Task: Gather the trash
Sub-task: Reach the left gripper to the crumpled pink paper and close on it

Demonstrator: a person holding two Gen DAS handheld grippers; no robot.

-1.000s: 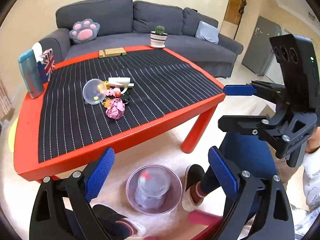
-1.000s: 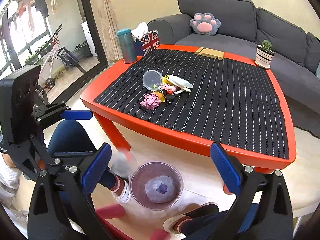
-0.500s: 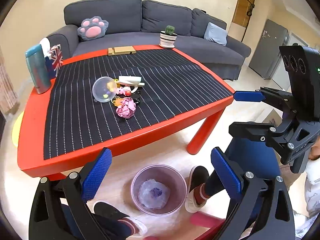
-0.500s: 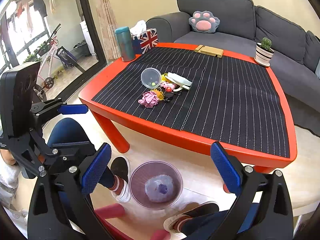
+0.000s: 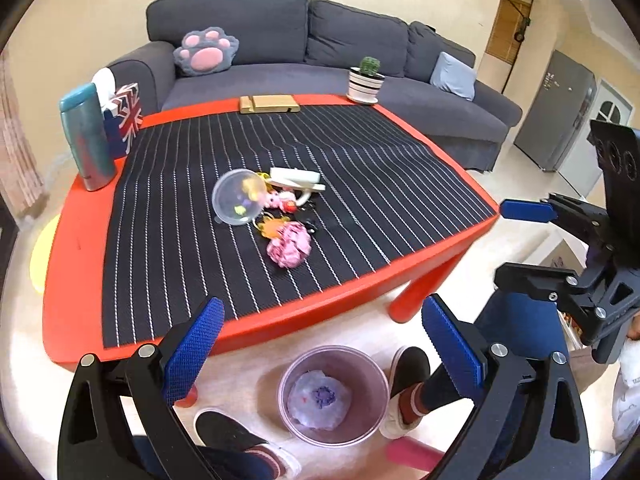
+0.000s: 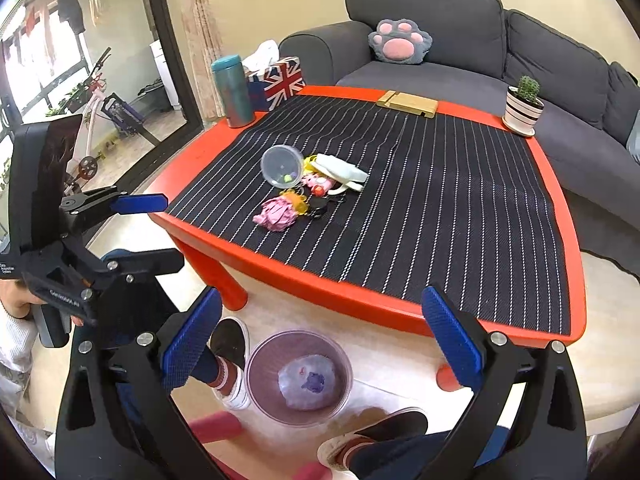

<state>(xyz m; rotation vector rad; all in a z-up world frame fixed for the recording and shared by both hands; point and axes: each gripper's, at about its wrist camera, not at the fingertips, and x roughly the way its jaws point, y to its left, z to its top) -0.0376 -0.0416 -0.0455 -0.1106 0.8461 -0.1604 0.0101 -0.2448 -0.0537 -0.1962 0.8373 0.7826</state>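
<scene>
A crumpled pink paper ball [image 5: 289, 245] [image 6: 275, 213] lies on the striped mat of the red table [image 5: 68, 272] [image 6: 568, 264], beside a clear plastic dome [image 5: 237, 197] [image 6: 281, 165], small toys and a white folded item [image 5: 297, 178] [image 6: 340, 172]. A clear purple trash bin [image 5: 360, 364] [image 6: 260, 360] stands on the floor in front of the table with a crumpled piece inside. My left gripper [image 5: 320, 352] [image 6: 132, 232] is open and empty above the bin. My right gripper [image 6: 320, 340] [image 5: 520, 240] is open and empty too.
A teal bottle [image 5: 86, 136] [image 6: 233, 91] and a Union Jack tissue box [image 5: 125, 120] [image 6: 280, 80] stand at the table's left corner. A wooden block [image 5: 269, 104] and a potted cactus [image 5: 366, 80] stand at the far edge. A grey sofa [image 5: 280, 40] is behind. The person's feet [image 5: 404, 392] flank the bin.
Both grippers have risen and tilted toward the table, which now sits closer and more central. A blurred object over the bin a second ago now lies inside it.
</scene>
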